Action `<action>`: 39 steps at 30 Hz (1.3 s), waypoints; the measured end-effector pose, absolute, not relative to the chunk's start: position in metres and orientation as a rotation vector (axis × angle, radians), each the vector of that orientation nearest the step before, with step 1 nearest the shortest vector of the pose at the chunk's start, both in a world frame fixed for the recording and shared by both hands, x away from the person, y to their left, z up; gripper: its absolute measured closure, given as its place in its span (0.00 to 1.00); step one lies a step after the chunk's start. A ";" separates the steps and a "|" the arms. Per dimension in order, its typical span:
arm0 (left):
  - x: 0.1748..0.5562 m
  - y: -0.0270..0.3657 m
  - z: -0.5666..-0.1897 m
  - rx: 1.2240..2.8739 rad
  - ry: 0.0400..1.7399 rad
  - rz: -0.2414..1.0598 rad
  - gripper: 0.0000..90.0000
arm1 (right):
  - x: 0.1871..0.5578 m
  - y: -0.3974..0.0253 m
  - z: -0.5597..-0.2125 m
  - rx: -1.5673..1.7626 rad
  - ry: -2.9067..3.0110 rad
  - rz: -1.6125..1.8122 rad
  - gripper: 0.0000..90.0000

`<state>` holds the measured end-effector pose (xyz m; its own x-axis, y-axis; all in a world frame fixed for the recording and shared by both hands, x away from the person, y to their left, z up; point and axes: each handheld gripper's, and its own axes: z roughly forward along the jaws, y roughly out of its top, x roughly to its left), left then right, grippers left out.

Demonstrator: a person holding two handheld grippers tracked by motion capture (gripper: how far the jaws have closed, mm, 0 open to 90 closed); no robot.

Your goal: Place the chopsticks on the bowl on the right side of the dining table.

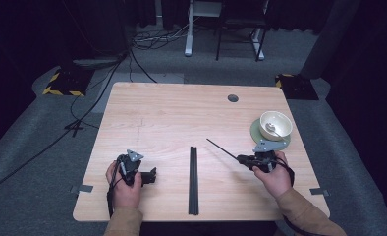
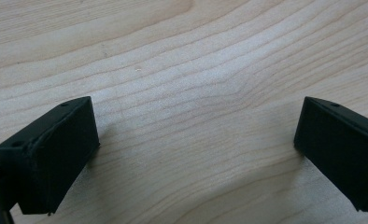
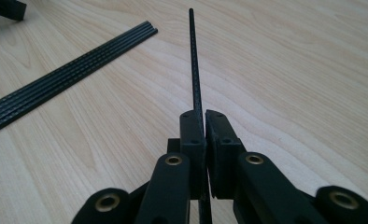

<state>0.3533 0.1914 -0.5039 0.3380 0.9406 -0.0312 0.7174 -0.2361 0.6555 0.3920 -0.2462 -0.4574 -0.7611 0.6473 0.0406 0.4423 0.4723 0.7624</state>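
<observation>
My right gripper [image 1: 241, 159] is shut on a thin black rod [image 1: 222, 149] that sticks out up and to the left over the table. In the right gripper view the rod [image 3: 194, 60] runs straight ahead from between the closed jaws of the right gripper [image 3: 204, 122]. A bundle of several black rods [image 1: 193, 180] lies lengthwise at the table's middle front, and the bundle [image 3: 65, 77] shows at the left of the right gripper view. My left gripper [image 1: 153, 174] rests at the front left, open, with bare wood between its jaws [image 2: 196, 140].
A cream bowl [image 1: 275, 125] with a spoon in it stands on a green plate [image 1: 285, 142] at the right, just beyond my right hand. A round cable hole [image 1: 233, 98] sits near the table's far edge. Cables, chair and desk legs lie on the floor beyond.
</observation>
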 end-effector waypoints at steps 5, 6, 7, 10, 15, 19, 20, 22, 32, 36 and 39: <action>0.353 0.191 -0.504 2.031 1.446 0.504 0.00 | 0.391 -0.250 -0.446 0.911 2.459 1.179 0.96; 0.353 0.191 -0.504 2.031 1.445 0.504 0.00 | 0.391 -0.251 -0.443 0.914 2.455 1.185 0.96; 0.353 0.191 -0.504 2.031 1.446 0.505 0.00 | 0.391 -0.251 -0.441 0.907 2.455 1.187 0.96; 0.353 0.191 -0.504 2.031 1.446 0.504 0.00 | 0.393 -0.253 -0.435 0.891 2.456 1.201 0.96; 0.354 0.191 -0.504 2.034 1.439 0.505 0.00 | 0.396 -0.258 -0.420 0.864 2.455 1.214 0.96; 0.354 0.191 -0.504 2.037 1.435 0.502 0.00 | 0.399 -0.263 -0.410 0.857 2.445 1.221 0.96; 0.354 0.191 -0.504 2.038 1.437 0.501 0.00 | 0.401 -0.265 -0.407 0.846 2.444 1.223 0.96; 0.354 0.191 -0.504 2.038 1.436 0.501 0.00 | 0.404 -0.268 -0.400 0.849 2.432 1.237 0.96; 0.354 0.191 -0.504 2.038 1.436 0.501 0.00 | 0.414 -0.278 -0.378 0.832 2.418 1.276 0.96; 0.354 0.191 -0.504 2.037 1.435 0.502 0.00 | 0.418 -0.286 -0.368 0.834 2.404 1.285 0.96; 0.354 0.191 -0.504 2.037 1.435 0.502 0.00 | 0.422 -0.291 -0.362 0.822 2.392 1.294 0.96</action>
<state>0.3544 0.1913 -0.5041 0.3470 0.9374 -0.0299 0.7144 -0.2435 0.6559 0.4215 -0.2914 -0.3617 -0.7916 0.6110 0.0090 0.3418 0.4306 0.8353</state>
